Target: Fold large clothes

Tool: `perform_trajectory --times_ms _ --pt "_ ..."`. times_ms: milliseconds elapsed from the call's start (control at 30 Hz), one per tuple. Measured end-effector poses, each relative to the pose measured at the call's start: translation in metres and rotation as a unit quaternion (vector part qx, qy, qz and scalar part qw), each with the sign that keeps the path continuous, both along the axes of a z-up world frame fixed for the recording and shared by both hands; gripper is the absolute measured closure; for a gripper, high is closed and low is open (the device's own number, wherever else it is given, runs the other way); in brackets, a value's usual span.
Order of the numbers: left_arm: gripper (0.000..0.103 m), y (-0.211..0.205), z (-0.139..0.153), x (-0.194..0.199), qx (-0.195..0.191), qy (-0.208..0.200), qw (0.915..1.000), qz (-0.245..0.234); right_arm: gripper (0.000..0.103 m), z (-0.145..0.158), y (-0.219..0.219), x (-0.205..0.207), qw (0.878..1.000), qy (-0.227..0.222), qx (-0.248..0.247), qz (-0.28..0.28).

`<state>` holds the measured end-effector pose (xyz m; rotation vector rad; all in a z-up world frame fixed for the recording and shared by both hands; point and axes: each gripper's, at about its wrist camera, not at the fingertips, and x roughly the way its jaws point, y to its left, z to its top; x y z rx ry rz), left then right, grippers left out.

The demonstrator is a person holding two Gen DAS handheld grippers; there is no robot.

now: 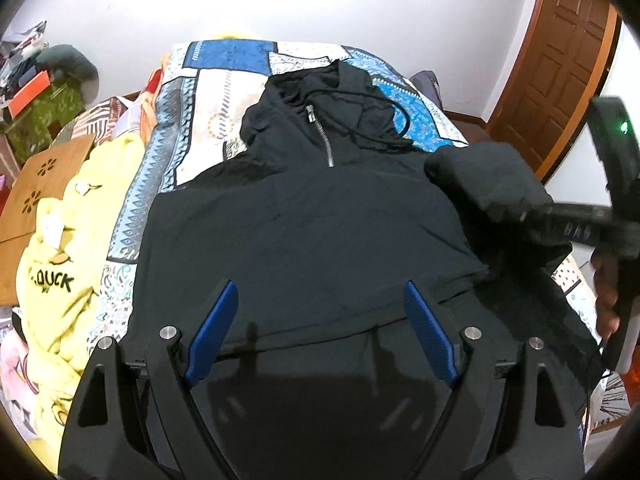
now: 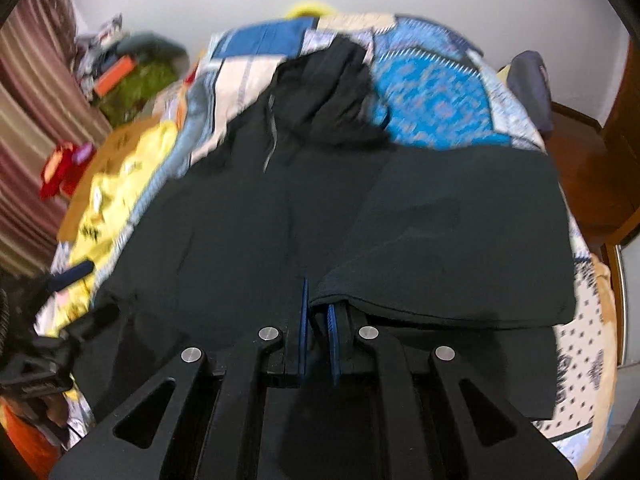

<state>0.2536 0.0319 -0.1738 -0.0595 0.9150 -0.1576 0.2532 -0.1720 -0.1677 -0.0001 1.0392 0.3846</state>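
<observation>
Black zip hoodie (image 1: 304, 216) spread across patterned bed quilt (image 1: 216, 92), left claw (image 1: 320, 332) released above near hem, right claw (image 2: 318, 308) clenched on folded sleeve (image 2: 448, 248).

The hoodie (image 1: 304, 224) is matt black cloth with a shiny metal zip (image 1: 322, 136). Under it, the bedspread (image 1: 208, 92) is smooth printed cotton. Beside the bedspread, the door (image 1: 560, 60) is glossy varnished wood; gripper pads (image 1: 214, 332) look ribbed blue plastic.
</observation>
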Motion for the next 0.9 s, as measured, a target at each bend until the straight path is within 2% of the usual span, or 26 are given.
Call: perform_trajectory --times_ms 233,367,400,533,633,767,900 --pt "0.019 -0.001 -0.005 -0.007 0.012 0.010 0.9999 -0.002 0.090 -0.021 0.004 -0.007 0.998 0.047 -0.036 0.016" --pt "0.019 -0.010 -0.001 -0.006 0.023 0.008 0.9997 -0.010 0.064 -0.017 0.002 -0.015 0.996 0.076 -0.028 0.039" --pt "0.019 -0.014 0.002 -0.006 0.027 0.006 0.9995 -0.013 0.063 -0.014 0.000 -0.018 0.996 0.076 -0.026 0.044" --pt "0.019 -0.033 0.014 -0.005 0.043 -0.007 0.9986 -0.031 0.063 0.006 -0.016 -0.036 0.997 0.048 -0.024 0.054" --pt "0.019 -0.052 0.024 -0.003 0.057 -0.019 0.9970 -0.049 0.063 0.018 -0.038 -0.045 0.999 0.027 -0.008 0.040" --pt "0.016 -0.084 0.033 0.003 0.075 -0.032 0.9937 -0.076 0.063 0.036 -0.080 -0.053 1.000 -0.010 0.003 -0.003" --pt "0.015 -0.122 0.035 0.015 0.090 -0.036 0.9894 -0.109 0.063 0.043 -0.123 -0.060 0.998 -0.040 -0.008 -0.057"
